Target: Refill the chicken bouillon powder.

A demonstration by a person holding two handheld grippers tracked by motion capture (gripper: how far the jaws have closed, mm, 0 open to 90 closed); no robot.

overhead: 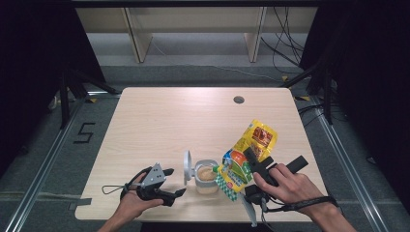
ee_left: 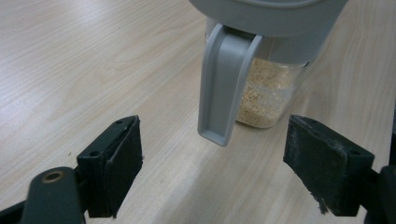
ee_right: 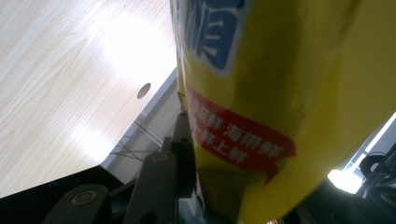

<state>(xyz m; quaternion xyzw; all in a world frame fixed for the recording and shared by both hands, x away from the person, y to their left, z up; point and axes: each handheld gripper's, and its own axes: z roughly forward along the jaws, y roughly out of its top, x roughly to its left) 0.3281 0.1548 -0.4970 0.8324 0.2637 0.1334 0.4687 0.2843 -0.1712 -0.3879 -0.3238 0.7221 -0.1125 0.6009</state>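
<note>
A clear jar (overhead: 207,178) of beige granules stands near the table's front edge, its grey lid (overhead: 186,167) flipped up on the left. My right gripper (overhead: 255,163) is shut on a yellow snack bag (overhead: 247,151) and holds it tilted, the low corner just right of the jar's mouth. In the right gripper view the bag (ee_right: 280,93) is pressed by one black finger (ee_right: 183,140); the other finger is hidden behind it. My left gripper (overhead: 175,182) lies left of the jar, open. In its own view, the left gripper (ee_left: 215,156) has nothing between its pads, with the jar (ee_left: 266,93) and its grey clasp (ee_left: 223,84) just ahead.
The light wooden table (overhead: 159,125) has a round cable hole (overhead: 238,100) near its far edge. Wooden shelving legs and cables stand on the floor beyond. Dark frame rails run along both sides of the table.
</note>
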